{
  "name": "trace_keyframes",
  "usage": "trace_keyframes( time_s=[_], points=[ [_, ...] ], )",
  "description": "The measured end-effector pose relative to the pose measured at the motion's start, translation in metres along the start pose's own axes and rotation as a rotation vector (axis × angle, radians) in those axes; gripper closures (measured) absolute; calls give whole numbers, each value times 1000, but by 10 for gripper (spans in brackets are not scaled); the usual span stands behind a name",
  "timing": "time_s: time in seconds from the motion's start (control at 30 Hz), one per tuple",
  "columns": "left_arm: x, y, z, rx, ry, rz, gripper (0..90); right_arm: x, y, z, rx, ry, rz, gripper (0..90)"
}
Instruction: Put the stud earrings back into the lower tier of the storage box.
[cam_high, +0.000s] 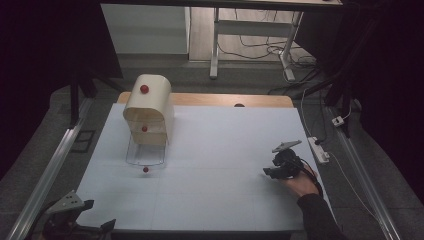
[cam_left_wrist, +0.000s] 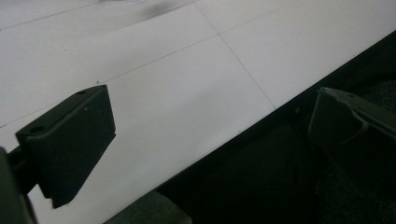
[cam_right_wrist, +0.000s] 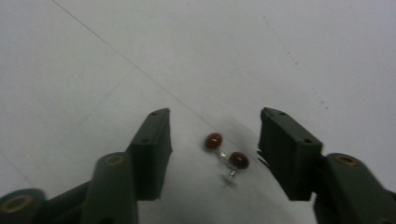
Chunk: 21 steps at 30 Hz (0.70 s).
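Hovering low over the white table top (cam_high: 215, 150), the right gripper (cam_right_wrist: 215, 149) stands with its jaws partly apart; between them, touching neither pad, lie two small red beads (cam_right_wrist: 226, 151) joined by a bit of clear wire, so nothing is gripped. From the high view that same right gripper (cam_high: 270, 172) sits near the table's right edge, jaws pointing left across the surface, with a hand (cam_high: 302, 184) wrapped round its body and a dark sleeve (cam_high: 320, 217) coming up from the bottom right. A broad stretch of bare white board opens to its left, well apart from the cream cabinet (cam_high: 148, 107) with red knobs and the clear drawer (cam_high: 145, 152) pulled out at its front. The left gripper (cam_high: 102, 227) rests at the near left corner, its jaws set wide and holding nothing, straddling the table's front edge (cam_left_wrist: 243, 133).
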<state>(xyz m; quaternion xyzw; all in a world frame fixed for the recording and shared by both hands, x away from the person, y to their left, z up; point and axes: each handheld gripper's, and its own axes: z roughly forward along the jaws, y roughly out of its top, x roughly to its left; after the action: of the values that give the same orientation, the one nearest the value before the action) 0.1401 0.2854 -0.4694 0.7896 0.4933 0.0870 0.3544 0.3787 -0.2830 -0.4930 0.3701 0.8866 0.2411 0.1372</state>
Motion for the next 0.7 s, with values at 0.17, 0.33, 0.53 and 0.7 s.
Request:
trace_keyframes(
  time_s=[0.17,0.33,0.53,0.7],
  points=[
    [0,0,0,2,0,5,7,-5,2,4,30,40,-10,643],
    [-1,0,1,7,-2,12,9,-5,0,7,61,55,-21,737],
    [-2,0,1,14,0,26,11,-3,1,7,82,43,7,802],
    [-2,1,1,14,0,26,11,1,4,4,56,57,8,802]
  ],
)
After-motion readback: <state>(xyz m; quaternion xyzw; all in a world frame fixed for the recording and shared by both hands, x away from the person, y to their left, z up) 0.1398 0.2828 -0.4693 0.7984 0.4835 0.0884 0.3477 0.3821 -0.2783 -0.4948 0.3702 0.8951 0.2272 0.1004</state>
